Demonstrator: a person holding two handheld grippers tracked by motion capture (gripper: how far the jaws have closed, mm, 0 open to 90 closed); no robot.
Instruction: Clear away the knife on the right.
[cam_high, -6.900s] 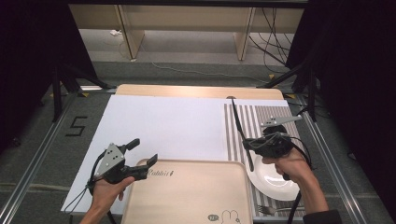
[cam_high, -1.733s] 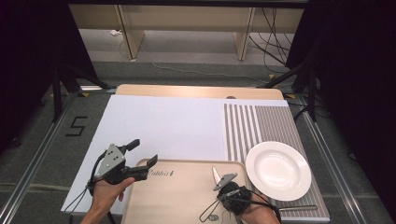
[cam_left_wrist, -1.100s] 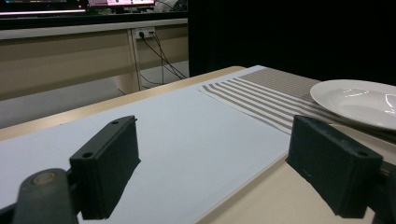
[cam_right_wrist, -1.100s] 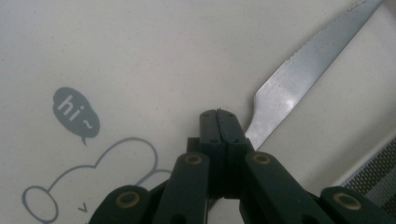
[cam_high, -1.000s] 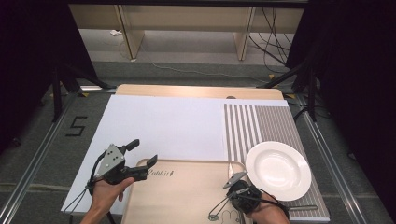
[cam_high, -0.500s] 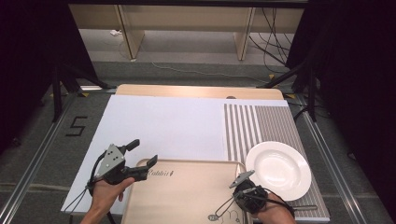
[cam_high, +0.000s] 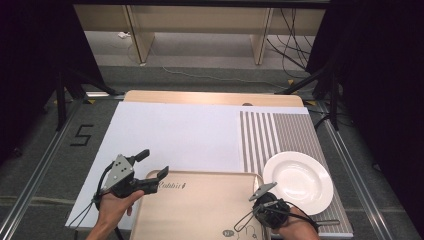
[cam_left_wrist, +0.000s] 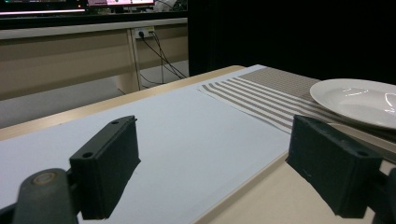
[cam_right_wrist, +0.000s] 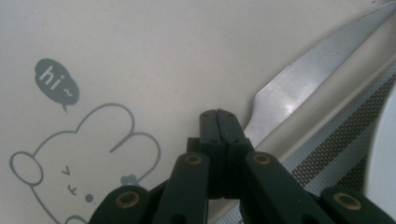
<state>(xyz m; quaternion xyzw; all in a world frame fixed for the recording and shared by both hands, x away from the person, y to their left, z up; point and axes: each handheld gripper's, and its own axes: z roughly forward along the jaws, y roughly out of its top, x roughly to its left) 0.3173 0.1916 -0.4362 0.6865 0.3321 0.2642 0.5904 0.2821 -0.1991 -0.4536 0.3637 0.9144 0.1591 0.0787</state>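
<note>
right gripper (cam_right_wrist: 218, 112) has its jaws pinched flat together on the silver table knife (cam_right_wrist: 299, 88), blade angling toward two o'clock over the beige rabbit-print tray's (cam_high: 200, 210) right rim. best to lift level and lay it beside the white round plate (cam_high: 299, 181). left gripper (cam_high: 150, 170) rests wide open, empty.

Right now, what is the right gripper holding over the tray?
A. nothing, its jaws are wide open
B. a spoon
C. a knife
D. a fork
C: in the right gripper view the right gripper has its jaws pressed together on a knife, whose shiny blade runs along the tray's edge towards the plate.
</note>
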